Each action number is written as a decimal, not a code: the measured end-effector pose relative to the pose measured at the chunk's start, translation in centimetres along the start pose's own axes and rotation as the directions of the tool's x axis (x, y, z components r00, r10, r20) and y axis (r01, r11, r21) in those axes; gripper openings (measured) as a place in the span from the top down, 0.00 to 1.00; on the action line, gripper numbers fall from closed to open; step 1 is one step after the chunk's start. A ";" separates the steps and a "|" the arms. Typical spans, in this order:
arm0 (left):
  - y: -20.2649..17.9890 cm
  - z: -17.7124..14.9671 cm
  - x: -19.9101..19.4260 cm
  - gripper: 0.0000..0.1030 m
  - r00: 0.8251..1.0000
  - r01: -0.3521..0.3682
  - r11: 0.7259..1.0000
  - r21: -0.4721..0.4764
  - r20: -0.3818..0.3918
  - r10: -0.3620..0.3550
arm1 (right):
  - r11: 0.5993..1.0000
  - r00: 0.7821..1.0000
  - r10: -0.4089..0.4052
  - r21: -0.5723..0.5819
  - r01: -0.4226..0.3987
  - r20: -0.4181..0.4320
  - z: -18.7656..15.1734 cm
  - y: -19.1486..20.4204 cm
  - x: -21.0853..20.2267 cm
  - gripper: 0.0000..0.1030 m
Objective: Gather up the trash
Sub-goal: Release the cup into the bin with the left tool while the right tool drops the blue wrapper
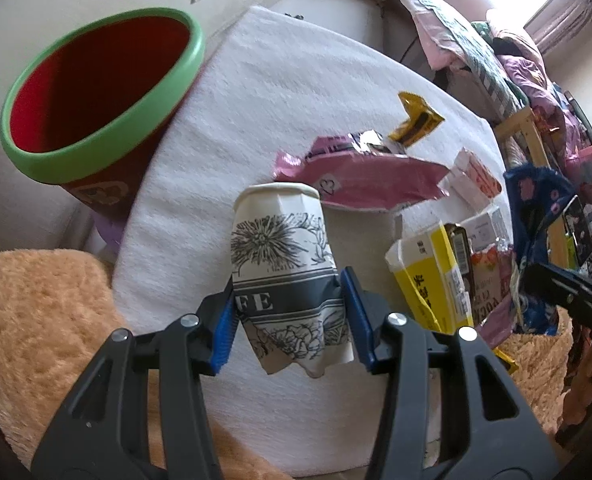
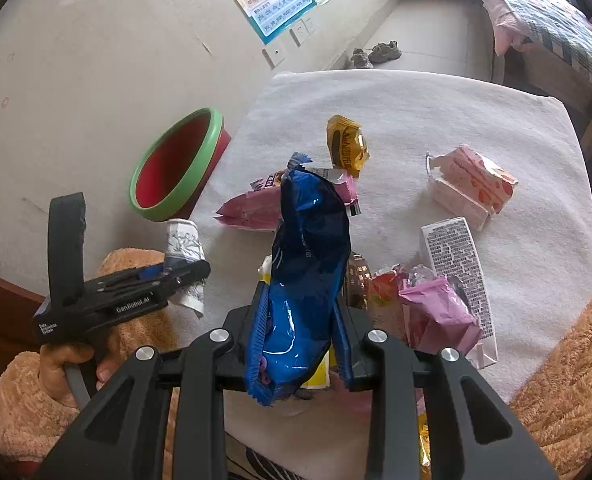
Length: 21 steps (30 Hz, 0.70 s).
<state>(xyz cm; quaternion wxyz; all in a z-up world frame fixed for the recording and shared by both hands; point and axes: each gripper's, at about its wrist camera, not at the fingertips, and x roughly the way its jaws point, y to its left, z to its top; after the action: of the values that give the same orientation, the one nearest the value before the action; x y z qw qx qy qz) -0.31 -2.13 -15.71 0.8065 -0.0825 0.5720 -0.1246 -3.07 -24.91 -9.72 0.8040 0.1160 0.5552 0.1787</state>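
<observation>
My left gripper (image 1: 288, 316) is shut on a crushed white paper cup (image 1: 284, 248) with black flower print, held above the white cloth (image 1: 276, 80). The same cup (image 2: 184, 246) and the left gripper (image 2: 176, 276) show at the left of the right wrist view, in a person's hand. A shiny blue snack bag (image 2: 308, 248) stands upright between the blue pads of my right gripper (image 2: 300, 332), which is shut on it. The red bin with a green rim (image 1: 96, 92) stands off the cloth's left edge, its red-and-green mouth (image 2: 176, 164) open and tilted in view.
On the cloth lie a pink wrapper (image 1: 368, 176), a yellow wrapper (image 2: 346, 146), a pink-white carton (image 2: 468, 184), a white printed carton (image 2: 456, 256), a yellow box (image 1: 428, 276) and crumpled pink foil (image 2: 436, 312). Tan fleece (image 1: 36, 320) borders the near edge. A bed (image 2: 544, 12) stands at right.
</observation>
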 end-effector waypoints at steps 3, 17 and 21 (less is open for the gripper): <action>0.6 0.3 -0.4 0.55 1.000 -0.011 1.000 -0.013 0.016 0.011 | 1.000 1.000 0.001 -0.006 -0.001 0.001 0.2 0.2 0.2 0.72; 4.4 1.8 -2.7 0.55 0.992 -0.072 0.992 -0.099 0.099 0.082 | 0.997 1.000 0.024 -0.080 -0.022 0.014 2.3 2.8 1.3 0.72; 5.1 1.9 -3.2 0.55 0.989 -0.079 0.990 -0.117 0.116 0.092 | 0.994 0.999 0.031 -0.102 -0.029 0.014 3.0 3.9 1.9 0.72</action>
<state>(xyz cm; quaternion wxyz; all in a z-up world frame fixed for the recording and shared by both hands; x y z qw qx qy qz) 1.00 3.68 -13.62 0.8384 -0.1102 0.5312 -0.0525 -0.26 -20.59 -8.73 0.8104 0.0847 0.5371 0.2180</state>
